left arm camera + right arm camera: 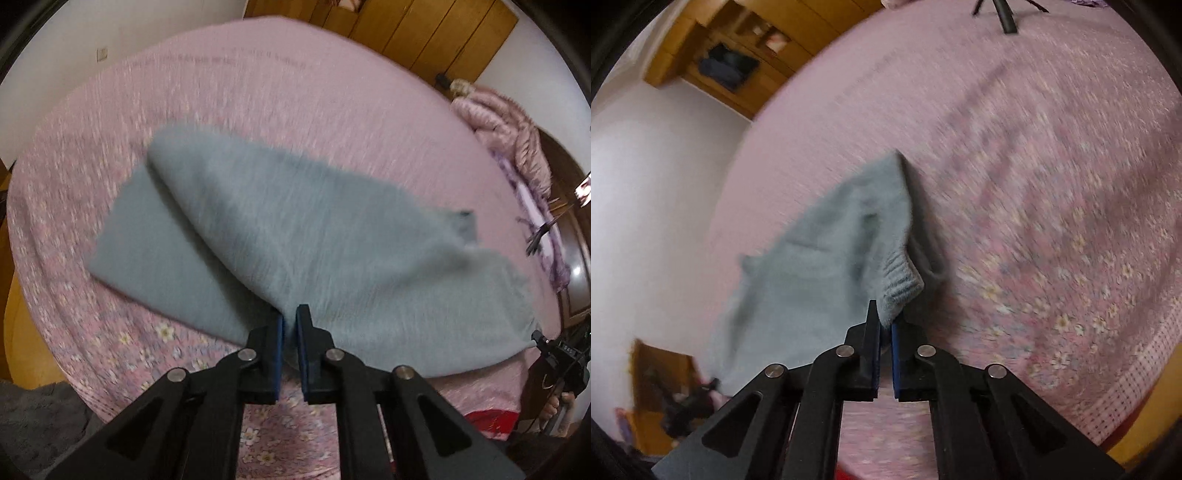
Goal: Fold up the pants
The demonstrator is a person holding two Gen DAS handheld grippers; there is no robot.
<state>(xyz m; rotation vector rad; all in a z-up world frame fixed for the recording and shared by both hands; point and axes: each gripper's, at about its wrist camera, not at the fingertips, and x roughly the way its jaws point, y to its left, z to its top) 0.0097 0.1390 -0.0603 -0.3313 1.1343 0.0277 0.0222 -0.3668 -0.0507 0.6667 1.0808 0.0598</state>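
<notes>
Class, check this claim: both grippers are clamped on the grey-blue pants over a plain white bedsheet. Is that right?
Not quite. The bedsheet is pink with small flowers, not plain white, as both wrist views show. Both the left gripper and right gripper do clamp the grey-blue pants.

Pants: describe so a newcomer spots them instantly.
A pink floral bedspread covers the bed. On it lies the only grey-blue garment, the pants, half folded over. The left gripper and right gripper each pinch an edge, the right beside the ribbed waistband.
</notes>
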